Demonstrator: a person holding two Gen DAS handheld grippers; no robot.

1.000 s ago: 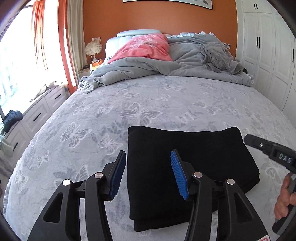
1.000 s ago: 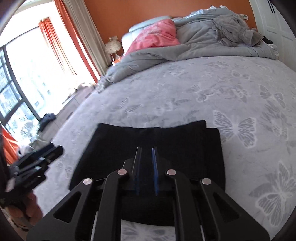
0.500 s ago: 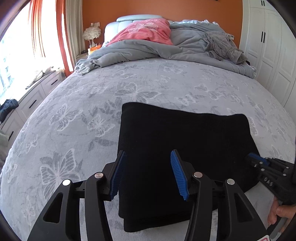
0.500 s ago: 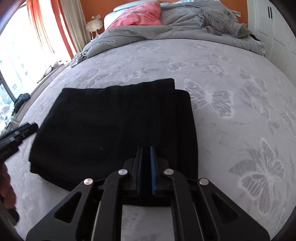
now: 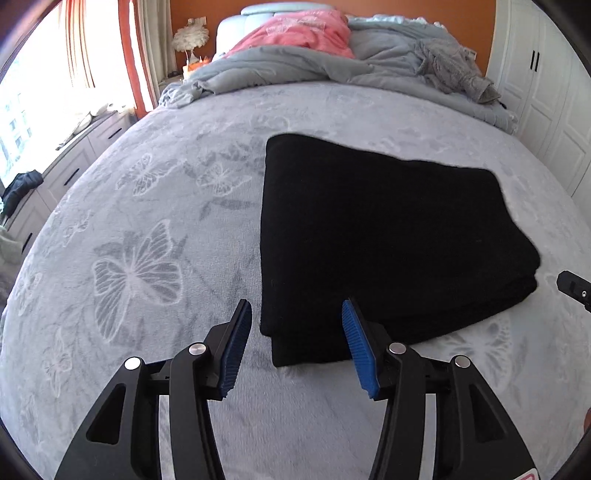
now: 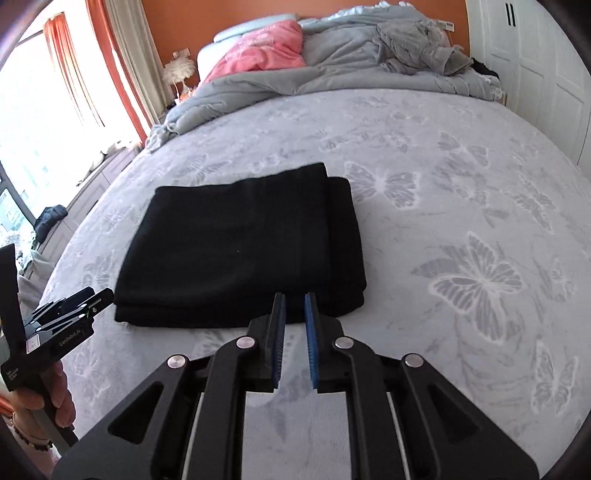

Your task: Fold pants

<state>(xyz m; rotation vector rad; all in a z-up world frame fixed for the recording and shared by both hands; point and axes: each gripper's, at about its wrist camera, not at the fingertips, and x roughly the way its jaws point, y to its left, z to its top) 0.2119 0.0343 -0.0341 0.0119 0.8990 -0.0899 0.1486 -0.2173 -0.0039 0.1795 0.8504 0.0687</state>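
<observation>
Black pants point(image 5: 384, 236) are lying folded into a flat rectangle on the grey butterfly-print bedspread point(image 5: 140, 258), stacked layers showing along the near edge.

Left gripper point(image 5: 293, 339) is hovering just short of the pants' near-left corner, jaws standing wide apart, blue pads point(image 5: 236, 343) facing each other and holding nothing. That corner is sitting between and just beyond the fingertips, no contact visible.

Right gripper point(image 6: 294, 332) is sitting at the pants' point(image 6: 240, 247) near edge, toward its right end. Jaws are nearly together with a narrow gap between the pads point(image 6: 310, 339), nothing pinched. Tips are overlapping the fabric edge in this view; touching or just above, can't tell.

Each gripper is showing up in the other's view: left one at the lower left of the right wrist camera, held in a hand point(image 6: 40, 398), beside the pants' left edge.

Writing: white lettering on the left gripper's body, reading roughly "GenRobot.AI"; a small label below it is too small to read.

Grey duvet point(image 5: 332, 70) and a pink pillow point(image 5: 295, 33) are bunched at the head of the bed, well apart from the pants.
</observation>
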